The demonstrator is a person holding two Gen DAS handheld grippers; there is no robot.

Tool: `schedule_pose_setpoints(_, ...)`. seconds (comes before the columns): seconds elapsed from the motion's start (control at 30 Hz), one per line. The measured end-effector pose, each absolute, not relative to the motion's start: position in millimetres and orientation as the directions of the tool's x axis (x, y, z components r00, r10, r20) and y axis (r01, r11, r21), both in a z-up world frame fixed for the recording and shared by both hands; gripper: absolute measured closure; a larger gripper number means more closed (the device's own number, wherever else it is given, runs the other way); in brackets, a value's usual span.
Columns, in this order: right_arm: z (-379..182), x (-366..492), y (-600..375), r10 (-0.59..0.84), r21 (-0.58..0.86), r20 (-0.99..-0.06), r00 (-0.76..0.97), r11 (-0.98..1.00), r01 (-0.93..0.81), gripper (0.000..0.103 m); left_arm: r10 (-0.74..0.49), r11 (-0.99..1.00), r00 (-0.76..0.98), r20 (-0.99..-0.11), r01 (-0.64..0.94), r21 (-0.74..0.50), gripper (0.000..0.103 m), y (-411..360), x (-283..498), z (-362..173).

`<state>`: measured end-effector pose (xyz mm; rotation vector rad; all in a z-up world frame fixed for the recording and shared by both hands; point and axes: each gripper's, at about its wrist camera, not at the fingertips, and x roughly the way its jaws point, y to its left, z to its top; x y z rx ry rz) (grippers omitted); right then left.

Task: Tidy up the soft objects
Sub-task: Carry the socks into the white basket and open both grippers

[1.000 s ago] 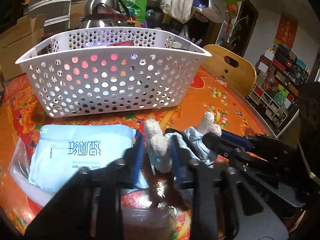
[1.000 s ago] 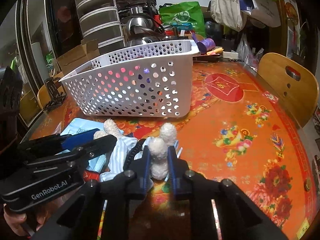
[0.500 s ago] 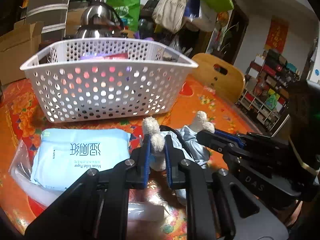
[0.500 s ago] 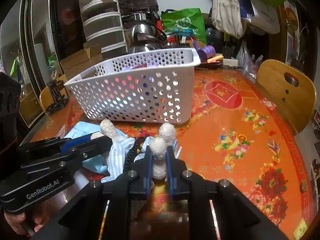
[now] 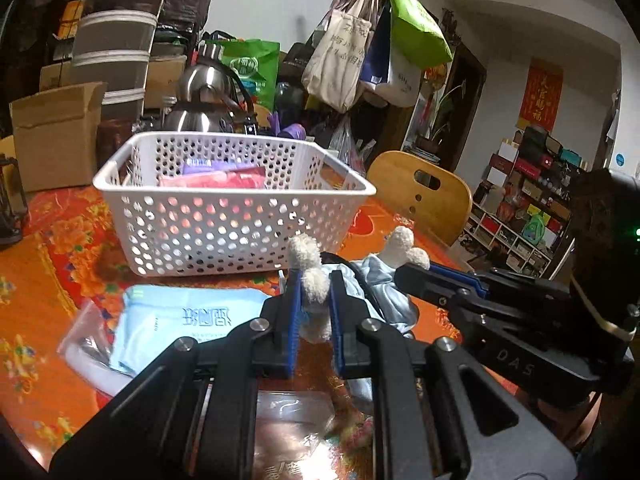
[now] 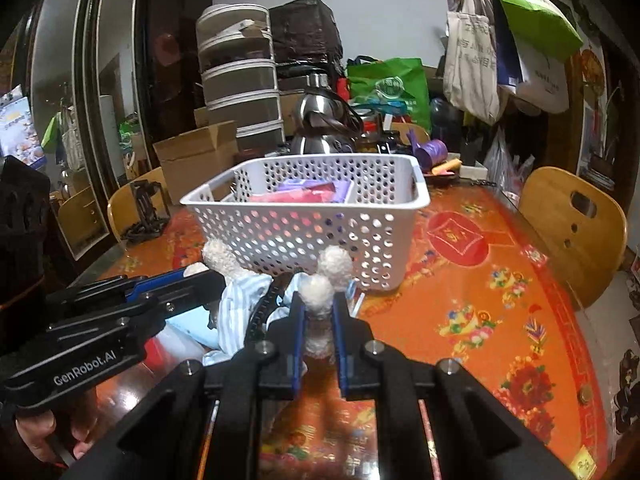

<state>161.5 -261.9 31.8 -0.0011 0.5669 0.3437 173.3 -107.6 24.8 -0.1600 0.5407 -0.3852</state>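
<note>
A plush toy (image 5: 352, 280) in pale blue striped cloth is gripped at both ends — one fluffy limb pinched by the left gripper (image 5: 313, 292), another by the right gripper (image 6: 318, 304) — just before the white perforated basket (image 5: 224, 236) on the orange floral table (image 6: 500, 312). A blue tissue pack (image 5: 188, 320) is seen beside it.

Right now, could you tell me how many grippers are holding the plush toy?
2. The left gripper is shut on one fuzzy white limb of the plush toy, and the right gripper is shut on another limb on the toy's other side, in front of the white basket.
</note>
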Motion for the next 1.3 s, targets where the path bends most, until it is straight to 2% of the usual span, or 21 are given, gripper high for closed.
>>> schedule_pose_setpoints(0.3, 71, 176, -249, 0.379, 0.120, -0.496, 0.781, 0.921, -0.370, 0.092, -0.401, 0.914, 0.808, -0.432, 0.321, -0.248, 0.091, -84, 168, 77)
schedule_pose_setpoints(0.53, 110, 209, -236, 0.390, 0.111, -0.493, 0.778, 0.915, -0.388, 0.092, -0.406, 0.910, 0.807, -0.430, 0.315, -0.269, 0.091, -65, 201, 123)
schedule_pose_setpoints(0.83, 143, 270, -244, 0.371, 0.121, -0.528, 0.764, 0.923, -0.365, 0.092, -0.387, 0.920, 0.792, -0.473, 0.293, -0.261, 0.091, -75, 268, 163)
schedule_pose_setpoints(1.07, 146, 319, -259, 0.314, 0.074, -0.555, 0.771, 0.941, -0.330, 0.092, -0.347, 0.937, 0.786, -0.511, 0.273, -0.217, 0.091, -105, 328, 169)
schedule_pose_setpoints(1.3, 126, 364, -271, 0.288, 0.059, -0.583, 0.760, 0.948, -0.314, 0.092, -0.311, 0.950, 0.762, -0.568, 0.237, -0.202, 0.091, -124, 391, 144)
